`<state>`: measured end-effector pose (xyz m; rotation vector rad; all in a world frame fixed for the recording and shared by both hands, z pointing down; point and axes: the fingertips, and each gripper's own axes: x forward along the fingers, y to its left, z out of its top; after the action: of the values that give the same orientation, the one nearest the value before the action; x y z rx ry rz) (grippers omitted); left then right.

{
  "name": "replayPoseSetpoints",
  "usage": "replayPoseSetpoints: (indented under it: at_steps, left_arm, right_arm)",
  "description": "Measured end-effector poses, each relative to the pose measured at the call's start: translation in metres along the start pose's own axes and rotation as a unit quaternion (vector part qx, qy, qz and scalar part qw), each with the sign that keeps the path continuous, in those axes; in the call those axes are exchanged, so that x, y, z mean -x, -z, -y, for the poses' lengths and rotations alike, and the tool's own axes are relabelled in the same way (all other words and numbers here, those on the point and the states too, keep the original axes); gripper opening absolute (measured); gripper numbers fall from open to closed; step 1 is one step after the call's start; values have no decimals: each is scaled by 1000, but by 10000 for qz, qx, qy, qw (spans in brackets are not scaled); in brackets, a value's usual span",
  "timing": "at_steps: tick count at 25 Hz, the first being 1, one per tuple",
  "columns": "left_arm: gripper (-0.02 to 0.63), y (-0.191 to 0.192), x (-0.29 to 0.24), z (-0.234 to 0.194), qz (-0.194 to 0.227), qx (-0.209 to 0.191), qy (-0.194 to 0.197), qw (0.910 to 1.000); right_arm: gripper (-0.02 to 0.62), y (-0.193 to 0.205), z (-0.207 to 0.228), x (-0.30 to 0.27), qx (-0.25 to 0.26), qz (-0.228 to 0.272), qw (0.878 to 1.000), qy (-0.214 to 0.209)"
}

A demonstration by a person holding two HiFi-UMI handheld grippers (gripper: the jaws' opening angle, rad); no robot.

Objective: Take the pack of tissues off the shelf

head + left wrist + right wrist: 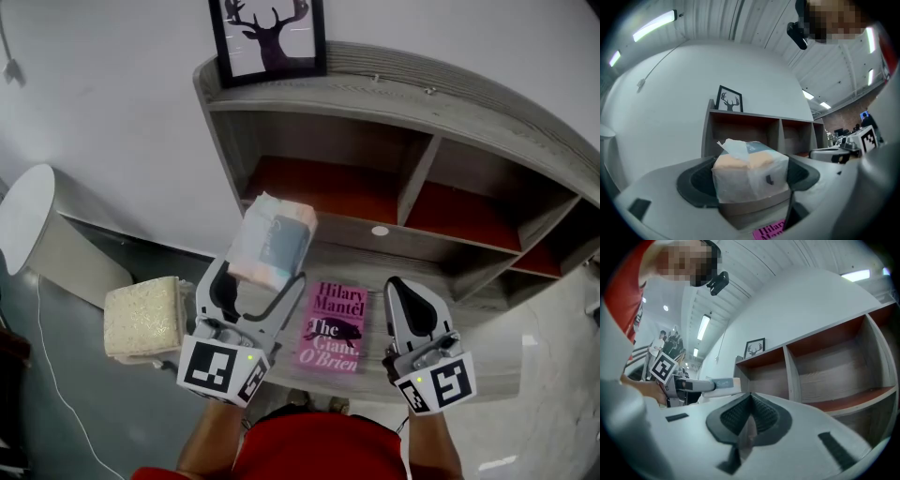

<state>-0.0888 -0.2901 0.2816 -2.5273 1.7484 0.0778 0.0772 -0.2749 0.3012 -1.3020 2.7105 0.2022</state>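
My left gripper (265, 272) is shut on the pack of tissues (271, 238), a soft clear-wrapped pack with peach tissues and a grey-blue label. It is held in the air just in front of the grey shelf unit (412, 103), near the left compartment. In the left gripper view the tissue pack (749, 174) fills the space between the jaws, pressed from both sides. My right gripper (405, 289) hovers to the right above the counter, jaws closed together with nothing held; the right gripper (749, 416) shows its pads touching.
A pink book (333, 325) lies on the lower grey ledge (469, 309) between the grippers. A framed deer picture (269, 37) stands on top of the shelf. A beige sponge-like block (142, 319) sits at the left, near a white round object (23, 216).
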Motion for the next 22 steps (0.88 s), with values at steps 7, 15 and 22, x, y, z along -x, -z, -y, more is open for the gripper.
replayPoseSetpoints:
  at_steps: [7, 15, 22]
  left_arm:
    - [419, 11, 13, 10, 3, 31, 100, 9999]
    - [419, 8, 8, 17, 79, -26, 227, 9997]
    - [419, 4, 3, 23, 146, -34, 357, 9992]
  right_arm:
    - [5, 0, -6, 3, 163, 11, 9999, -26]
    - [5, -8, -7, 5, 302, 51, 9995, 83]
    - [5, -8, -5, 11, 328, 11, 9993, 177]
